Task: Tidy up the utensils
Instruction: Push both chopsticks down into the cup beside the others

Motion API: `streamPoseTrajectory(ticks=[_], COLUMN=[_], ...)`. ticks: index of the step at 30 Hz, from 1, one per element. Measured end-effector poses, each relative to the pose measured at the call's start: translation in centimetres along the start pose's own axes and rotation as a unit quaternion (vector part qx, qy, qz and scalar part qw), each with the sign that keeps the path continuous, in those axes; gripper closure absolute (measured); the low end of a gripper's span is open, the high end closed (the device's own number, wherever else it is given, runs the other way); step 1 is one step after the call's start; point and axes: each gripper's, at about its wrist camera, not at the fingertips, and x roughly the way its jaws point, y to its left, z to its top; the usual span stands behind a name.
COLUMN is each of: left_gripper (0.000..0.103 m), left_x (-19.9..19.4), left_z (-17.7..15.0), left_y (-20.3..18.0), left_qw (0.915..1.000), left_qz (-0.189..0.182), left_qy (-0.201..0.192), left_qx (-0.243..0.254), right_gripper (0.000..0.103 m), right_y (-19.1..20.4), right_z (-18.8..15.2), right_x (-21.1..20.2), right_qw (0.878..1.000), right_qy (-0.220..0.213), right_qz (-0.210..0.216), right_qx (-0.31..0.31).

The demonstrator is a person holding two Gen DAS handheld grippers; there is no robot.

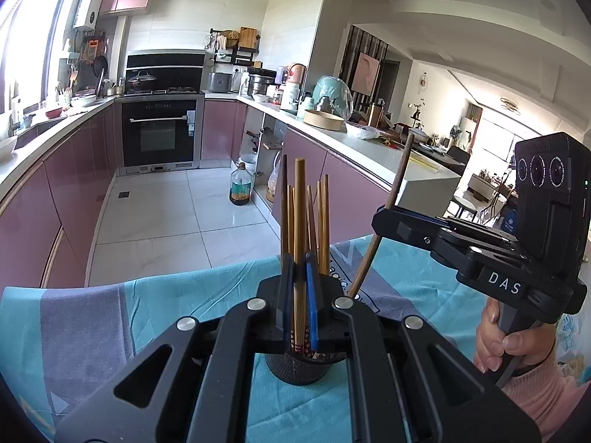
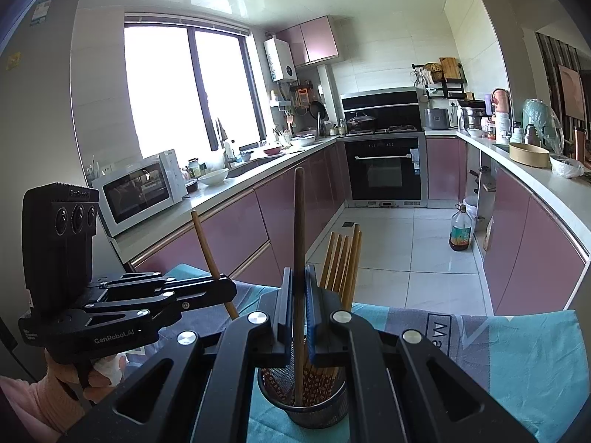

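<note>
A dark mesh cup [image 1: 295, 371] [image 2: 317, 411] stands on the teal and grey cloth [image 1: 184, 295] and holds several bamboo chopsticks [image 1: 323, 221] [image 2: 343, 258] upright. My left gripper [image 1: 300, 269] [image 2: 227, 288] is shut on a light bamboo chopstick [image 1: 300, 203] [image 2: 207, 247], held upright over the cup; its lower end is hidden behind the grippers. My right gripper [image 2: 300, 277] [image 1: 380, 217] is shut on a dark brown chopstick [image 2: 299, 229] [image 1: 400, 177]. In the right wrist view, that chopstick's lower end reaches inside the cup.
The clothed table's far edge drops to a tiled kitchen floor with an oil bottle [image 1: 242, 188] [image 2: 460, 230]. Pink-fronted counters run along both sides; a microwave [image 2: 140, 192] sits on the left one. A person's hand [image 1: 506, 339] grips the right gripper's handle.
</note>
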Motion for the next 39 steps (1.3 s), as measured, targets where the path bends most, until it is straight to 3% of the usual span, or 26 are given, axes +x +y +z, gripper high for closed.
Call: streamPoseTrajectory(ticks=[39], left_gripper=[0.096], left_x=[3.7], left_z=[-0.7], left_y=[0.9], left_qw=[0.9996], left_qz=[0.017], left_qy=[0.020], left_qx=[0.009], right_gripper=[0.098], right_y=[-0.9], right_z=[-1.0], right_x=[2.2], right_qw=[0.999], right_qy=[0.036], right_qz=[-0.006], right_qx=[0.000])
